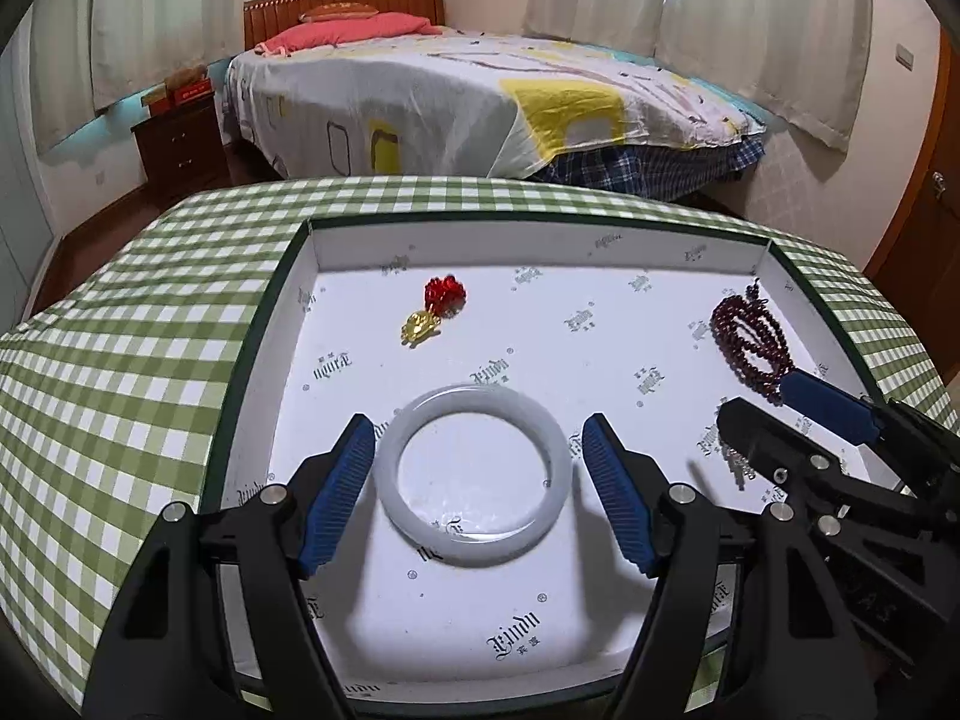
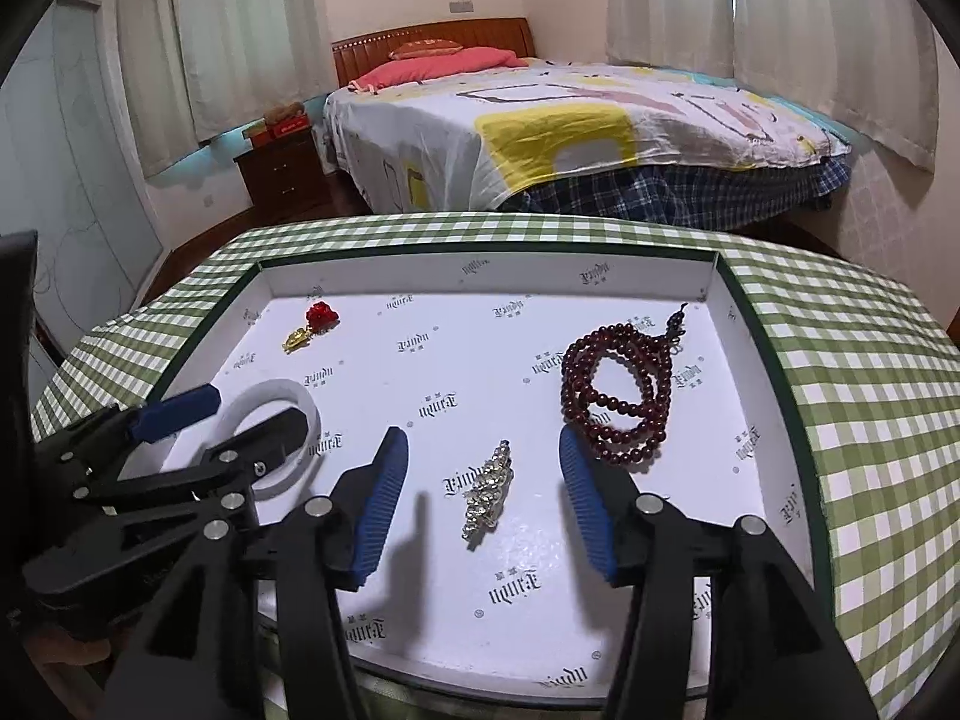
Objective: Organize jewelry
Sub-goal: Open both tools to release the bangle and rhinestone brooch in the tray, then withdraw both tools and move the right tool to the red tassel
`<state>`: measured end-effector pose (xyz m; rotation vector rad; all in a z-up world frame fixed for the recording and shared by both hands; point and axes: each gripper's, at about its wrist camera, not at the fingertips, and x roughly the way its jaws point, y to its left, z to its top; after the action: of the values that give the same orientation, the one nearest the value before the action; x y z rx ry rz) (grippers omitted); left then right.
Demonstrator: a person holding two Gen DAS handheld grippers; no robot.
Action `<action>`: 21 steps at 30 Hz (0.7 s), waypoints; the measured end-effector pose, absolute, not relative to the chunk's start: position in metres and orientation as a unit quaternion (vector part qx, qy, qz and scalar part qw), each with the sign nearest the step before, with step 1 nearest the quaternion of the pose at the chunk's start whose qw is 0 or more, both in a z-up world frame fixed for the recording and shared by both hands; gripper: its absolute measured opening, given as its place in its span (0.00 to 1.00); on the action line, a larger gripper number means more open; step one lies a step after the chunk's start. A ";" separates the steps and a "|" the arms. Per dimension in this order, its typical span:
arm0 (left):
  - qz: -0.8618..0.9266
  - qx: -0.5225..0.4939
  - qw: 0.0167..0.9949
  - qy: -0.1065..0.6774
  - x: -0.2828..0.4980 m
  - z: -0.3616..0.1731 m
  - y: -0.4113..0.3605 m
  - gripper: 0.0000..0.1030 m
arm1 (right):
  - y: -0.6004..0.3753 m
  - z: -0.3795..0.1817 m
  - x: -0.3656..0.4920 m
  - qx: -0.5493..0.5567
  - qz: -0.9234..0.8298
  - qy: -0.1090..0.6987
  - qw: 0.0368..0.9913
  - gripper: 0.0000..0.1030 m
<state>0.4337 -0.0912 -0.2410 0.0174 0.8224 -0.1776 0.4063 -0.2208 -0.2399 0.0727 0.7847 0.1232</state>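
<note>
A shallow white tray [image 1: 312, 246] [image 2: 774, 414] lies on the green checked tablecloth. In it are a white jade bangle [image 1: 477, 414] [image 2: 303, 408], a red and gold pendant [image 1: 435, 309] [image 2: 312, 327], a dark red bead necklace [image 1: 750, 336] [image 2: 612, 402] and a rhinestone hair clip [image 2: 487, 495]. My left gripper [image 1: 477, 438] is open, its fingers on either side of the bangle, not pressing it. My right gripper [image 2: 483, 444] is open, straddling the hair clip just above the tray floor. Each gripper shows at the edge of the other's view.
The tablecloth [image 1: 120, 360] covers the table around the tray. Beyond the far edge stand a bed [image 1: 450, 90] with a patterned sheet, a dark wooden nightstand [image 1: 180, 144] and curtained windows.
</note>
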 end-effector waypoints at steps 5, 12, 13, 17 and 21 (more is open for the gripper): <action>-0.082 0.028 0.922 0.376 0.425 -0.231 -0.096 0.74 | -0.225 -0.236 0.401 0.041 0.054 0.370 0.926 0.51; -0.088 0.029 0.938 0.334 0.402 -0.205 -0.095 0.75 | -0.231 -0.218 0.384 0.043 0.046 0.342 0.937 0.51; -0.087 0.030 0.941 0.326 0.398 -0.201 -0.095 0.76 | -0.231 -0.214 0.380 0.043 0.045 0.337 0.940 0.51; -0.090 0.013 0.950 0.298 0.377 -0.182 -0.089 0.76 | -0.235 -0.201 0.365 0.051 0.044 0.319 0.945 0.51; -0.085 0.005 0.957 0.277 0.355 -0.169 -0.083 0.76 | -0.238 -0.189 0.346 0.057 0.041 0.300 0.951 0.51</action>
<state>0.3553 -0.0833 -0.1693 0.0094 0.5621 -0.1724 0.3459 -0.2382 -0.1889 0.1150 0.6098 0.0833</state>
